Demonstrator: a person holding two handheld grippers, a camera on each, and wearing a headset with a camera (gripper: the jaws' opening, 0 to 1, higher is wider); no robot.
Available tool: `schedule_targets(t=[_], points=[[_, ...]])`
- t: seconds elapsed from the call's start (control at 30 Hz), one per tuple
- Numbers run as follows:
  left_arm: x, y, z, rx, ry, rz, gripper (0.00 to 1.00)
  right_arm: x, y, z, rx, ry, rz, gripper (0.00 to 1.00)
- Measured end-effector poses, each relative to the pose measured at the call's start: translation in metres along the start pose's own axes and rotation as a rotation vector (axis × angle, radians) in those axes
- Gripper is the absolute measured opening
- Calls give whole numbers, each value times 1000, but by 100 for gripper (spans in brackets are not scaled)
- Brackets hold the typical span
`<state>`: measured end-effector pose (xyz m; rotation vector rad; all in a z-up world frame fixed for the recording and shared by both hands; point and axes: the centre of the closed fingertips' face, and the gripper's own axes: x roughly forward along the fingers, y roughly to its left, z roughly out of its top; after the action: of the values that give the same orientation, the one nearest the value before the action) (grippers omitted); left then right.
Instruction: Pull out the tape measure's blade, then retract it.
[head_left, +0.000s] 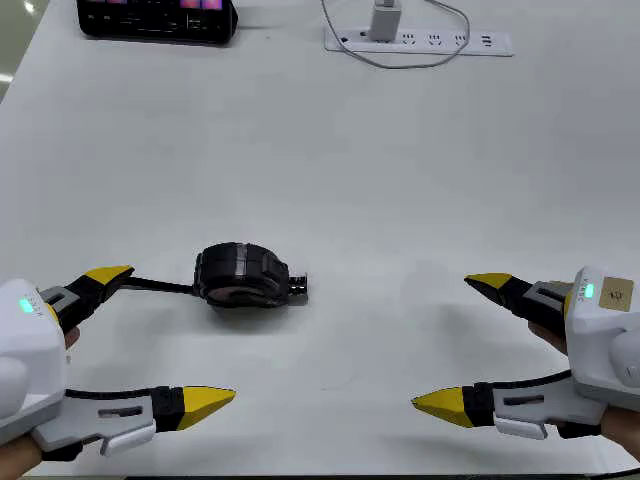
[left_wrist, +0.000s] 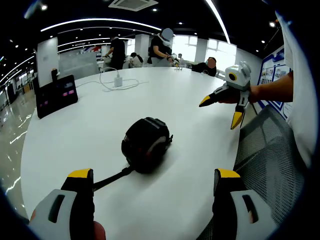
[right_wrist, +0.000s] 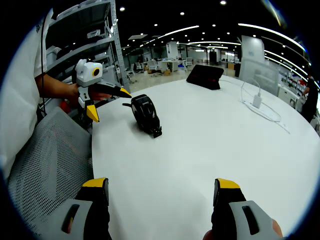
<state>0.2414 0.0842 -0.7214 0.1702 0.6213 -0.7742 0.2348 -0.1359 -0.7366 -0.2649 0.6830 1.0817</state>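
Note:
A black tape measure (head_left: 243, 277) lies on the white table (head_left: 350, 150), its blade tip at its right end and a black wrist strap (head_left: 160, 287) trailing left. My left gripper (head_left: 170, 335) stands open just left of it, the far fingertip beside the strap. In the left gripper view the tape measure (left_wrist: 146, 144) sits ahead between the open jaws of my left gripper (left_wrist: 154, 177). My right gripper (head_left: 465, 343) is open at the right, well apart from the tape. The right gripper view shows the tape measure (right_wrist: 145, 114) farther off, beyond my open right gripper (right_wrist: 161, 186).
A black device (head_left: 158, 19) stands at the table's back left. A white power strip (head_left: 420, 41) with a plugged charger and cable lies at the back right. A mesh chair (right_wrist: 45, 155) sits by the table's near edge. People stand in the room's background.

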Motion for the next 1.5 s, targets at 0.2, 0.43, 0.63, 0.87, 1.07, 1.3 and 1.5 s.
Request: schedule_targets(t=[0.2, 0.43, 0.63, 0.87, 1.07, 1.3, 1.5], points=[[0, 0, 0, 4, 5, -2, 98, 0, -1, 1, -12, -4, -4, 87], [1, -1, 0, 6, 6, -1, 98, -1, -3, -2, -17, -5, -10, 89], [1, 0, 1, 8, 1, -3, 98, 0, -5, -3, -16, -5, -10, 90], [0, 3, 1, 11, 1, 7, 96, 0, -6, -3, -17, -2, -11, 90], [0, 4, 0, 14, 5, 7, 89, 0, -4, -3, -24, -1, -2, 87], [2, 4, 2, 26, 13, -13, 89, 2, -6, -2, -26, -2, 2, 87], [5, 5, 4, 44, 25, -27, 91, 6, -6, 2, -35, -1, 11, 87]])
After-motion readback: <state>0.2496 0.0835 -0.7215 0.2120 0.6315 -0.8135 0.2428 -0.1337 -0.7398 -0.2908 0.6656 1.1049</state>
